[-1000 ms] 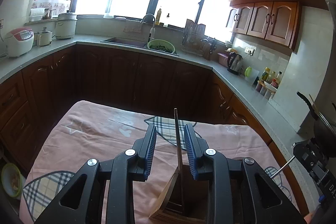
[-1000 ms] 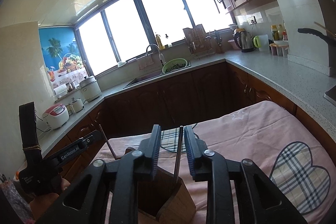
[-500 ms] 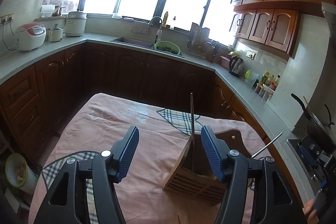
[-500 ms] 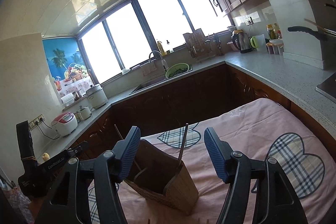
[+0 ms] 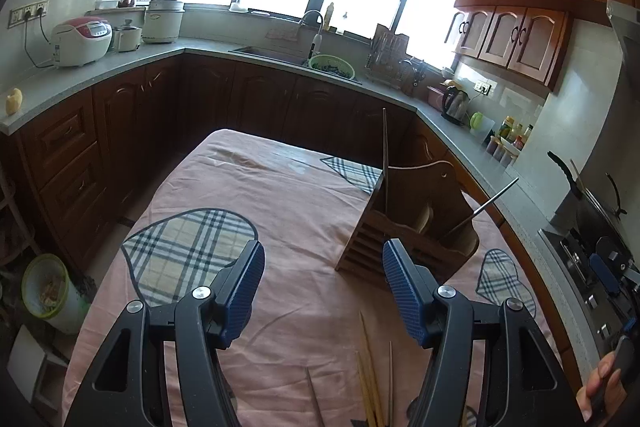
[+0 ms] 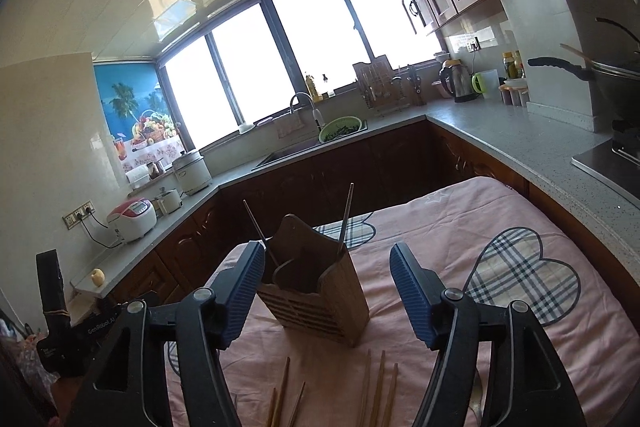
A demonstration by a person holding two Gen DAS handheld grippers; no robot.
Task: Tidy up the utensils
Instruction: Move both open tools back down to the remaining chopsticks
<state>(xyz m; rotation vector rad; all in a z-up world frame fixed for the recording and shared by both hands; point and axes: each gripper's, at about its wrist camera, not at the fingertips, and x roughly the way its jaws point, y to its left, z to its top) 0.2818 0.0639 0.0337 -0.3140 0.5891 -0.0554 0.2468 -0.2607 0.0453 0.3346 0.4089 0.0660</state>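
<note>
A wooden utensil holder [image 5: 412, 227] [image 6: 316, 291] stands on the pink tablecloth. Two chopsticks stick up out of it: a dark one [image 5: 385, 155] [image 6: 346, 219] and a thin metal one [image 5: 492, 199] [image 6: 256, 227]. Several loose chopsticks [image 5: 370, 379] [image 6: 376, 387] lie on the cloth close in front of both grippers. My left gripper [image 5: 323, 259] is open and empty, with the holder ahead to its right. My right gripper [image 6: 326, 255] is open too. The holder shows between its fingers but stands farther off, untouched.
The table [image 5: 280, 187] carries a pink cloth with plaid heart patches [image 6: 520, 275]. Grey counters wrap around it, with a sink [image 5: 272, 53], a rice cooker [image 5: 82, 41], a kettle [image 6: 460, 81] and a wok [image 6: 616, 75]. A bin [image 5: 44, 291] sits on the floor at left.
Both grippers opened and let go of a chopstick each; the chopsticks now stand in the holder. Both grippers pulled back, so the holder looks farther away and loose chopsticks come into view.
</note>
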